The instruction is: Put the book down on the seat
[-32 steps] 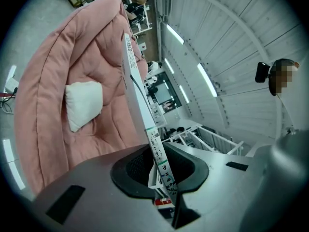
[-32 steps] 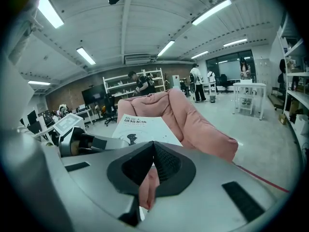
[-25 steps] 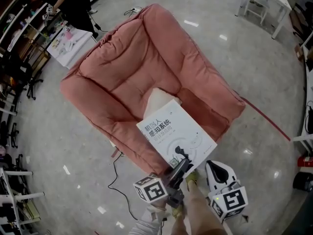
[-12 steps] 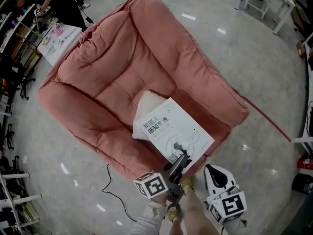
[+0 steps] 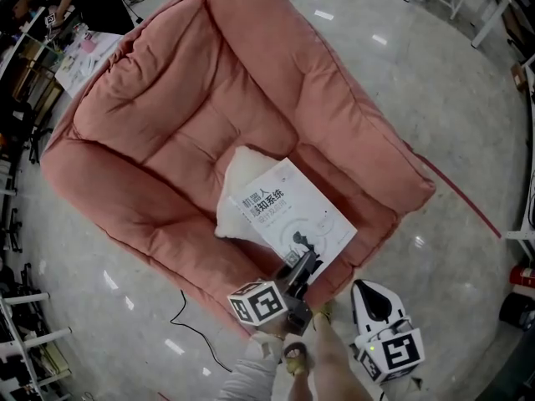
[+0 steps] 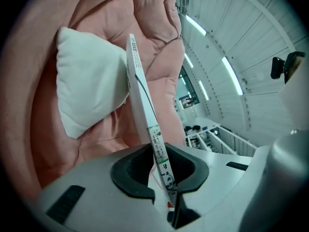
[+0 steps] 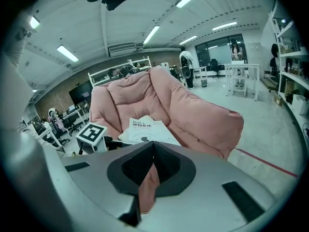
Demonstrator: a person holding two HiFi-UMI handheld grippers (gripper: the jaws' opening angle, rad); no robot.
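Left gripper pinches book by its near edge over pillow; released here, book may tip off; right gripper closed, empty.

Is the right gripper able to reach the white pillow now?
Probably not easily: the book, held in the left gripper, hangs over part of the pillow, and the right gripper sits outside the chair's front edge.

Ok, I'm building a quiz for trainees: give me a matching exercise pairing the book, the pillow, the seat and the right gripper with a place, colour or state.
1 book
2 pillow
3 seat
4 right gripper

A pink
B shut, holding nothing
C clamped in the left gripper
D white, lying on the seat

Pairs: 1-C, 2-D, 3-A, 4-B
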